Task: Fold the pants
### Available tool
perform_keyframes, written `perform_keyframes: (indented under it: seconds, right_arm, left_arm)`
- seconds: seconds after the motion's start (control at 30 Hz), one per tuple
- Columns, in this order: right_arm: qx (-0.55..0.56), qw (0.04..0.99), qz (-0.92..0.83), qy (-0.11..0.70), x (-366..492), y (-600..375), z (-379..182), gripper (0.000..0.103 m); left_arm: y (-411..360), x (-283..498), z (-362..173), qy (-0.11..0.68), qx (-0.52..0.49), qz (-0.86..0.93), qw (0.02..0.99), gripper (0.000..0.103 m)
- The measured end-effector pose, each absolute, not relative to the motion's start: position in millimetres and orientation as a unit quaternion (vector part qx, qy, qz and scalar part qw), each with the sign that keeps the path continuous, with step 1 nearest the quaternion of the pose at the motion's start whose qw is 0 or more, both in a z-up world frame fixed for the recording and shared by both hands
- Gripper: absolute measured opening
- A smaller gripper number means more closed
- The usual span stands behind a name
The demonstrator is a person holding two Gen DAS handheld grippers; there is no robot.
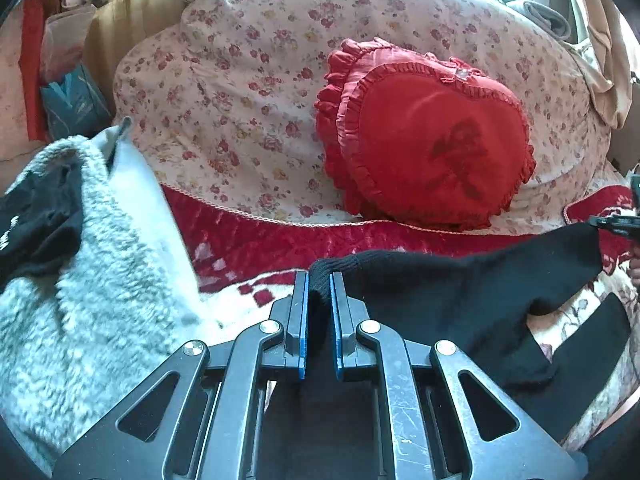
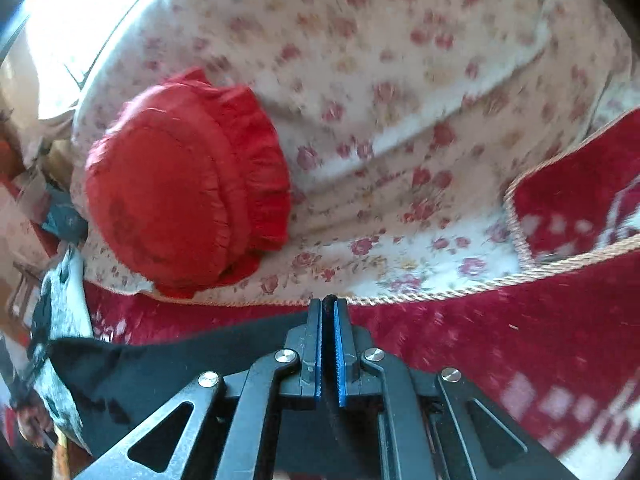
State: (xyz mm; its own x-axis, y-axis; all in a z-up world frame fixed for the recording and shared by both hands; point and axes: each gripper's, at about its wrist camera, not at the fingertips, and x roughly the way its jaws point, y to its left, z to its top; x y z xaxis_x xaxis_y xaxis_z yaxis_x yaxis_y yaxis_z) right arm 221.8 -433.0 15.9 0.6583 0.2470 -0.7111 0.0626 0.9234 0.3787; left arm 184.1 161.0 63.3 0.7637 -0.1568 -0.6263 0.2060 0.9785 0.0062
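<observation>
Two grippers pinch the black pants (image 1: pixel 460 292) over a bed — much of the garment hangs out of sight below both cameras, and the right wrist view is smeared by motion blur. The left gripper (image 1: pixel 319 292) has its blue-padded fingers (image 1: pixel 303 320) closed on a ribbed knit edge that bulges between them. The right gripper (image 2: pixel 329 308) is clamped on a thin bunched fold poking up past its tips; from there the cloth stretches away leftward. Beneath lies a plush red patterned blanket (image 1: pixel 280 240) with corded trim. Behind it, a frilled, heart-shaped red cushion (image 1: pixel 428 140) leans on floral bedding (image 1: pixel 240 92). A fuzzy grey fleece garment (image 1: pixel 80 280), partly cut off, is heaped at left.
</observation>
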Motion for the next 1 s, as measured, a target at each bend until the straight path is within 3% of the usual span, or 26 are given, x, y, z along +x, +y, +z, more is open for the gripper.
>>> perform_keyframes:
  seconds: [0.27, 0.47, 0.57, 0.63, 0.7, 0.87, 1.0]
  right_arm:
    - [0.109, 0.903, 0.086, 0.407, 111, -399, 39, 0.004]
    - [0.065, 0.890, 0.086, 0.443, 52, -386, 17, 0.005]
    - [0.042, 0.887, 0.062, 0.455, 36, -387, 8, 0.005]
    - [0.053, 0.888, 0.063, 0.452, 27, -390, 7, 0.005]
    - [0.055, 0.893, 0.051, 0.445, 22, -393, 12, 0.005]
    - [0.073, 0.903, 0.019, 0.422, 18, -396, 26, 0.006]
    - [0.072, 0.908, 0.020, 0.412, 22, -390, 31, 0.006]
  left_arm:
    - [184, 118, 41, 0.342, 0.036, -0.088, 0.935, 0.008]
    - [189, 75, -1, 0.369, 0.034, -0.083, 0.925, 0.009]
    - [190, 68, -14, 0.382, 0.025, -0.079, 0.920, 0.017]
    - [198, 64, -18, 0.387, 0.003, -0.074, 0.919, 0.033]
    - [208, 60, -18, 0.392, -0.013, -0.061, 0.918, 0.041]
    - [228, 42, -13, 0.403, -0.088, -0.061, 0.909, 0.044]
    - [230, 29, -22, 0.437, -0.223, -0.129, 0.861, 0.044]
